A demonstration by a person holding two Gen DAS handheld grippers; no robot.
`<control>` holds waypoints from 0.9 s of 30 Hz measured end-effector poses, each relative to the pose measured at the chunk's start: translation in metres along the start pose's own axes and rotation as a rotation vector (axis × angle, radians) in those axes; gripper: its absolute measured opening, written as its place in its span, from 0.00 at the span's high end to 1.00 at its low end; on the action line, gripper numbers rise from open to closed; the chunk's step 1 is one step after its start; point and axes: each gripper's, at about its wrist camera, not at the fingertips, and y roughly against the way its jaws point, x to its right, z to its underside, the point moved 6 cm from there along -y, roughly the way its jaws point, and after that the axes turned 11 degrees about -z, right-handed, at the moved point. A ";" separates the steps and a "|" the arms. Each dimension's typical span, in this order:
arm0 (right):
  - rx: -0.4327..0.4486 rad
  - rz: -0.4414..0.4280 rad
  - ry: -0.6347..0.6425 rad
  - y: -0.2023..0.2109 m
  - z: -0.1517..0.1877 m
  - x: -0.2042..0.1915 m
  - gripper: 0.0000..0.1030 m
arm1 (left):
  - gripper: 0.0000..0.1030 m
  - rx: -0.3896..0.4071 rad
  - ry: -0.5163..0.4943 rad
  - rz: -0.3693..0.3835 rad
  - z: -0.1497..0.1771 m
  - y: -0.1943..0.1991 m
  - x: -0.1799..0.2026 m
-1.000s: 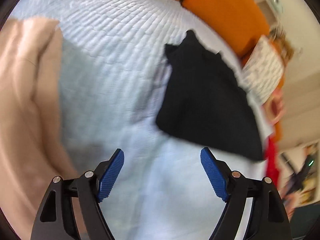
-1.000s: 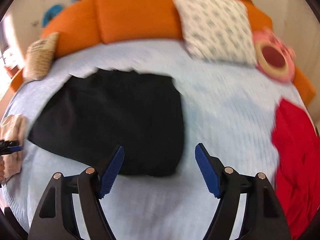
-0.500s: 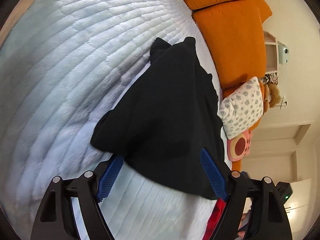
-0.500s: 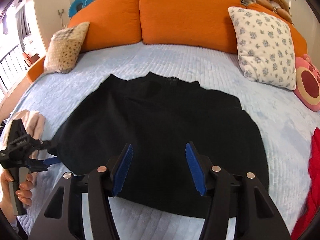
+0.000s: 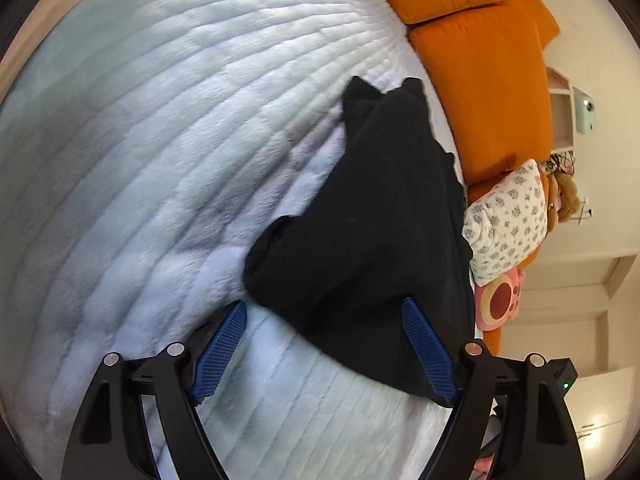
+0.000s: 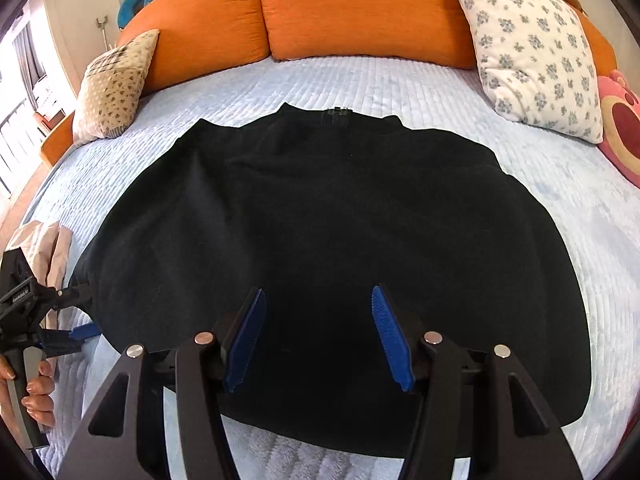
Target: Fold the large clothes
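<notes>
Spread flat across a pale blue quilted bedspread point(image 6: 400, 80): a large black knit garment point(image 6: 320, 220), neckline with a small label toward the orange cushioned headboard point(image 6: 340, 4), hem toward the camera, so that edges and corners can be reached for folding. Soft, matte, thick-looking fabric, with a few shallow creases near the shoulders and a rounded bulge at its left edge.

Right gripper point(image 6: 318, 330), black plastic frame with blue ribbed pads point(image 6: 390, 336), poised low over the near hem, fingers parted and holding nothing, black fabric visible between them. Probably lined up to pinch the hem, though contact cannot be confirmed.

Left gripper point(image 5: 324, 350) approaching the garment's side, fingers spread wide and empty; one blue pad over bare bedspread, the other over black cloth, straddling the garment's corner as if to pick it up. From the right wrist view, the same tool at the far left, held in a hand point(image 6: 34, 392) with painted nails, tips just beside the bulged edge.

Around the bed: a white floral pillow point(image 6: 536, 52), a beige patterned pillow point(image 6: 114, 84), a pink round plush cushion point(image 6: 622, 128), and a crumpled beige cloth point(image 6: 44, 244) near the left edge. Bedspread plush, stitched in narrow ridged rows.
</notes>
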 end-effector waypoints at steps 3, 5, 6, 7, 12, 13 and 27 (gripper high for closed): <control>-0.007 0.010 0.013 -0.004 -0.003 -0.002 0.46 | 0.20 0.028 -0.027 -0.003 -0.006 -0.003 0.017; -0.005 0.006 0.002 -0.008 -0.006 -0.002 0.46 | 0.18 0.023 -0.023 -0.024 -0.011 -0.009 0.020; -0.002 0.001 -0.007 -0.008 -0.007 -0.002 0.46 | 0.16 0.018 -0.014 -0.028 -0.013 -0.012 0.020; 0.002 -0.006 -0.015 -0.009 -0.009 -0.002 0.46 | 0.15 0.016 0.002 -0.030 -0.017 -0.017 0.022; 0.059 -0.037 -0.033 -0.004 -0.020 -0.005 0.55 | 0.28 0.088 0.005 -0.061 -0.032 -0.018 0.028; 0.068 -0.045 -0.040 -0.003 -0.022 -0.006 0.60 | 0.33 0.096 0.000 -0.062 -0.034 -0.017 0.029; 0.220 -0.010 -0.254 -0.019 0.047 0.018 0.73 | 0.68 0.193 -0.215 -0.084 -0.030 0.013 0.101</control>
